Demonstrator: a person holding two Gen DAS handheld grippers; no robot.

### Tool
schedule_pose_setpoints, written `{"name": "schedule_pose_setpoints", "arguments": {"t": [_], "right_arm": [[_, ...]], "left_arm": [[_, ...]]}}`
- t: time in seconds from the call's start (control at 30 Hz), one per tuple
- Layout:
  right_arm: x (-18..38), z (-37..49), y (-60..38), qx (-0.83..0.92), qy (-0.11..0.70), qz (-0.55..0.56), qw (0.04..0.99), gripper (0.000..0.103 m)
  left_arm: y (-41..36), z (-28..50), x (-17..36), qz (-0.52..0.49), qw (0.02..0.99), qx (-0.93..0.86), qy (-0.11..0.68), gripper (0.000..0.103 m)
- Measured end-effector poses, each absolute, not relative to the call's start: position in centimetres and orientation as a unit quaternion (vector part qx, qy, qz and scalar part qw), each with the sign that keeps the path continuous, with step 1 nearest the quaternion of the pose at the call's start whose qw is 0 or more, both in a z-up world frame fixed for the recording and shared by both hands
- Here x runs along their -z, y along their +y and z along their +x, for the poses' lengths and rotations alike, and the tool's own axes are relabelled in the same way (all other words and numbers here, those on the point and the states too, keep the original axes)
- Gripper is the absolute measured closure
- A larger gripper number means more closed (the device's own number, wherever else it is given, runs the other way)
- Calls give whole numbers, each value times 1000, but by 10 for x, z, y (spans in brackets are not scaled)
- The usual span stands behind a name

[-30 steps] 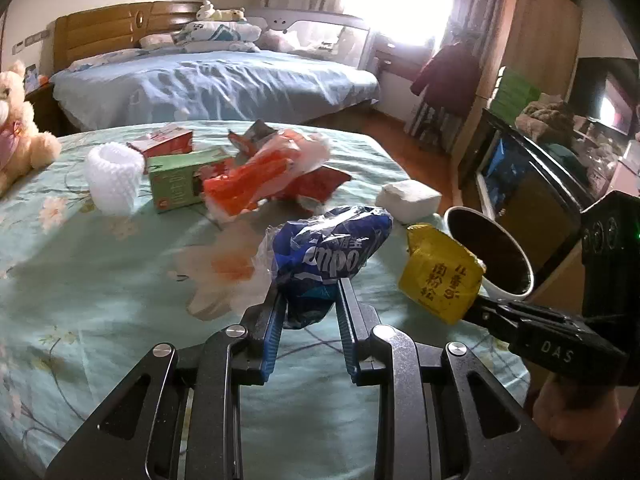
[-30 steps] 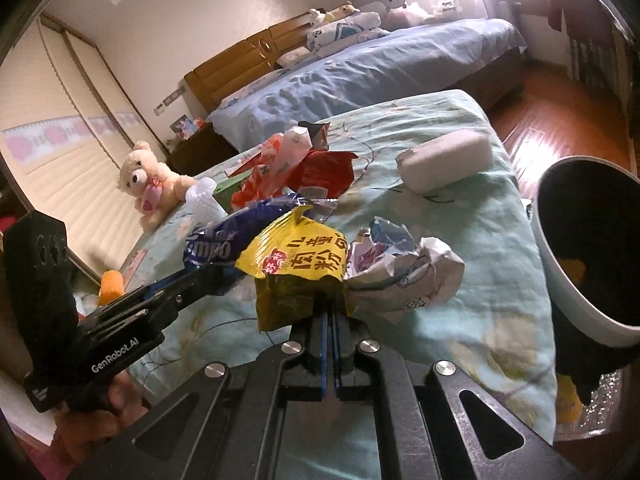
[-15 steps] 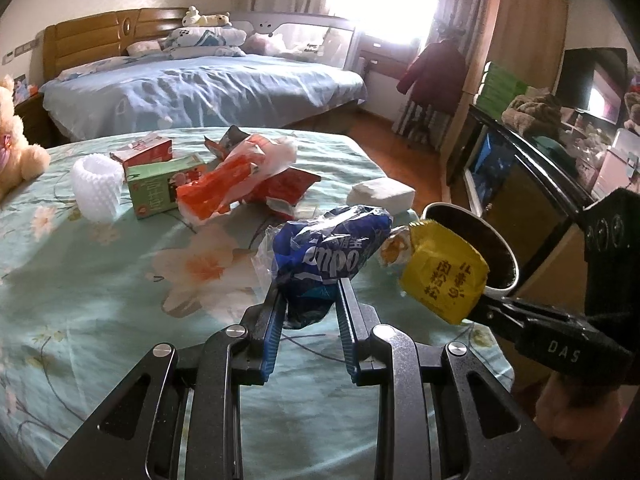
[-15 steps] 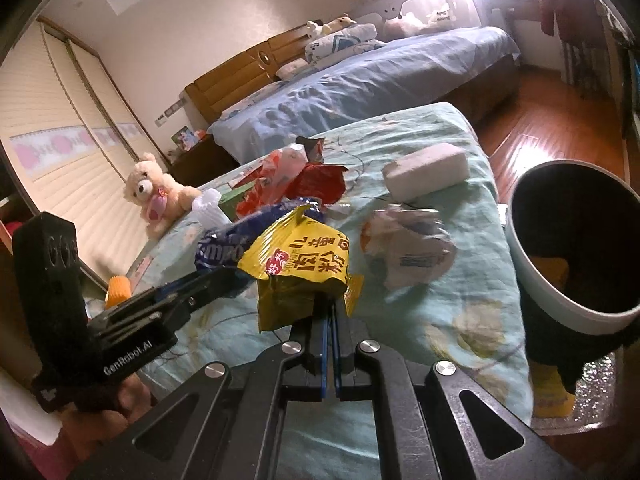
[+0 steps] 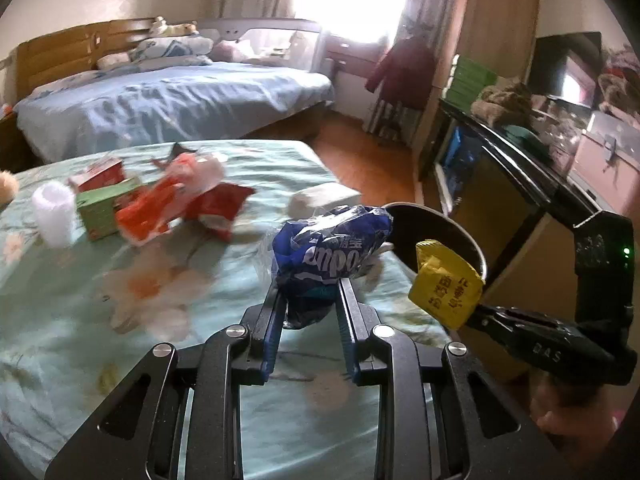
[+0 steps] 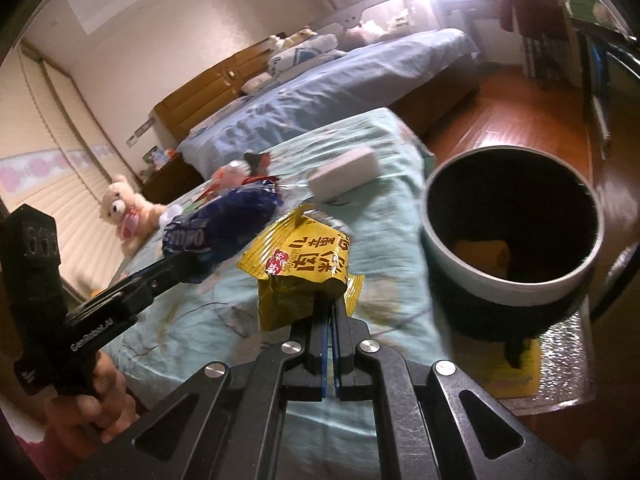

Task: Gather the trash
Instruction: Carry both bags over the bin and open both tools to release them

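Crumpled blue wrapper (image 5: 328,254) and yellow packet (image 6: 304,270) held aloft beside the dark bin (image 6: 512,280).

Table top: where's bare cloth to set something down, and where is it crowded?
Bare: the near stretch of the flowered cloth, between the left gripper and the white cup. Also the strip between the tissue pack and the bin. Crowded: the far middle, with the green box and red wrappers.

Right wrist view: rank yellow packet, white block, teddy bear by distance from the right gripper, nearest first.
1. yellow packet: clamped in the right gripper.
2. white block: mid-table, straight ahead.
3. teddy bear: far left, by the table's far edge.
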State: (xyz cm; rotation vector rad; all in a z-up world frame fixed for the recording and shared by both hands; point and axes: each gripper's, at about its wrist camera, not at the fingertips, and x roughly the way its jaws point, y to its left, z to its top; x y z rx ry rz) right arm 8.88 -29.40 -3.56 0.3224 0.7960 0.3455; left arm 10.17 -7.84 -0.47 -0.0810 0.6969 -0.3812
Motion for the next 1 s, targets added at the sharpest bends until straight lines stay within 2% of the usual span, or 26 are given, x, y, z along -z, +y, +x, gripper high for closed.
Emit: {"name": "schedule_pose_setpoints", "arguments": {"t": [0.6, 1.0], "right_arm": [[35, 102, -372, -91, 369, 184, 906, 102], [50, 135, -395, -62, 391, 182, 900, 102]], "left_arm": [[-164, 118, 4, 10, 906, 250, 342, 79], [-207, 140, 8, 32, 896, 273, 348, 79]]}}
